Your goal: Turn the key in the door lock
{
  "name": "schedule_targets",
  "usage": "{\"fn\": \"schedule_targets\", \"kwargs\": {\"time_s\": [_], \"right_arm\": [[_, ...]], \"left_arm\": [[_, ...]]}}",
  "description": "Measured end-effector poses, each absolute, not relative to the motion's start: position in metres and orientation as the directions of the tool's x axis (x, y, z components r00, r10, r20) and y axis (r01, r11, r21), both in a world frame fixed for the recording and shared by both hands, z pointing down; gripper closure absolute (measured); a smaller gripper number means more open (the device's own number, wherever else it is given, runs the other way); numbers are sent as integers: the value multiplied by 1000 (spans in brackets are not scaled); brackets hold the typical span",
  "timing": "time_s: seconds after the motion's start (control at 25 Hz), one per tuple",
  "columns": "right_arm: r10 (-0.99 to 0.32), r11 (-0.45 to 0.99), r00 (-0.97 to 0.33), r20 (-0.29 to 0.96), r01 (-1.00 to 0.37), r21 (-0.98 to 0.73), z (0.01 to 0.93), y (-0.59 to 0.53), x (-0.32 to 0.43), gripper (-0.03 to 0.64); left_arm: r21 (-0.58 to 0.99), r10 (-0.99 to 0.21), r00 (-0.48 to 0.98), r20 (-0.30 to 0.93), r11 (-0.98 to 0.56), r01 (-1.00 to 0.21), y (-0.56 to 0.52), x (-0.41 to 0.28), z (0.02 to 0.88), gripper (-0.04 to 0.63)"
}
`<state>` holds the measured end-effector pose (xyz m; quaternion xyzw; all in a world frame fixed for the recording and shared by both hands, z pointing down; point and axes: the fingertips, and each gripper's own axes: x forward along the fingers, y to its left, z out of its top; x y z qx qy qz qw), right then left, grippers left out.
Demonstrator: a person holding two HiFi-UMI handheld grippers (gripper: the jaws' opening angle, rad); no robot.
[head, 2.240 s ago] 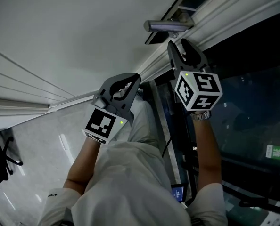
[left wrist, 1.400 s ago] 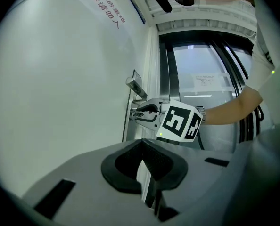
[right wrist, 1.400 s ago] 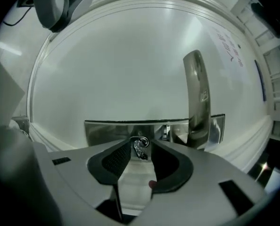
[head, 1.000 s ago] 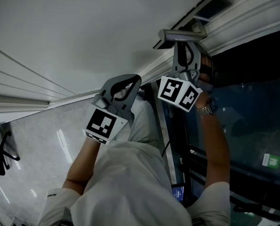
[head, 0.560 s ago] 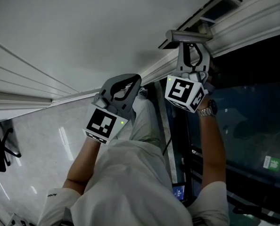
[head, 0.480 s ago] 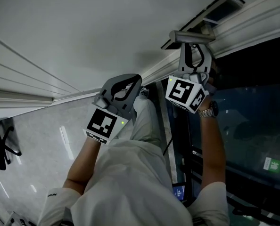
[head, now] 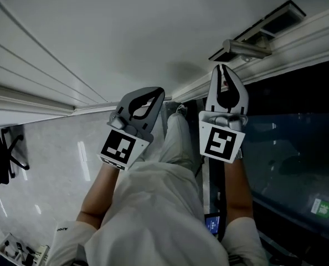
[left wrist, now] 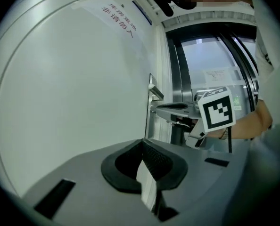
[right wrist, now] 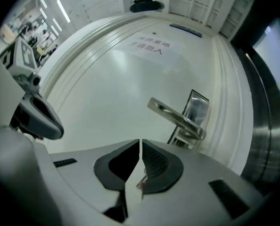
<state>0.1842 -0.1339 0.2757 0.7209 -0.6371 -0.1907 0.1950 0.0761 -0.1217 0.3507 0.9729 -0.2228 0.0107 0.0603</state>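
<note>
The key cannot be made out in any view. The lock plate (right wrist: 195,108) sits at the edge of the white door (right wrist: 107,102), and a silver lever handle (right wrist: 175,116) juts from it across the panel. The right gripper (head: 224,67) points at that handle from near it, without touching. Its jaws have just been closing and now stand all but together, with only a thin slit between the pads and nothing in it. The left gripper (head: 155,91) is held beside it, well apart, facing bare door panel, its jaws pressed together on nothing. Past the plate runs the moulded door frame (head: 297,26), then a dark glass panel (head: 297,132). A printed notice (right wrist: 149,46) is stuck higher on the door. On the left gripper's side, pale floor (head: 48,165) stretches away to an office chair (head: 1,159) at the head view's edge
</note>
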Motion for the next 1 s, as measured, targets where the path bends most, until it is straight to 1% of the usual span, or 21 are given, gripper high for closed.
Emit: {"fn": "schedule_targets", "kwargs": {"time_s": [0.08, 0.16, 0.36, 0.44, 0.64, 0.72, 0.8, 0.88, 1.0], "right_arm": [[-997, -63, 73, 9, -908, 414, 285, -131, 167, 610], [-999, 7, 7, 45, -953, 303, 297, -130, 149, 612], [-985, 158, -149, 84, -981, 111, 327, -123, 103, 612], [-976, 202, -196, 93, -977, 60, 335, -118, 87, 612], [-945, 303, -305, 122, -952, -32, 359, -107, 49, 612], [-931, 334, -340, 132, -940, -71, 369, -102, 35, 612], [-913, 372, -383, 142, -923, -100, 376, -93, 20, 612], [-888, 422, -437, 144, -898, -121, 381, -82, 3, 612], [-844, 491, -516, 144, -853, -177, 395, -69, -22, 612]], "left_arm": [[92, -455, 889, 45, -884, -457, -121, 65, 349, 590], [77, -487, 872, 47, -868, -490, -120, 51, 349, 591], [57, -546, 826, 139, -828, -557, -112, 14, 369, 591], [58, -577, 801, 163, -804, -591, -109, -2, 373, 591], [5, -669, 732, 131, -738, -675, -105, -42, 365, 591], [5, -687, 712, 149, -719, -695, -101, -53, 370, 591], [24, -693, 700, 175, -708, -706, -92, -60, 379, 589], [78, -706, 681, 193, -681, -728, -80, -69, 388, 590], [115, -742, 646, 180, -636, -763, -65, -84, 389, 589]]}}
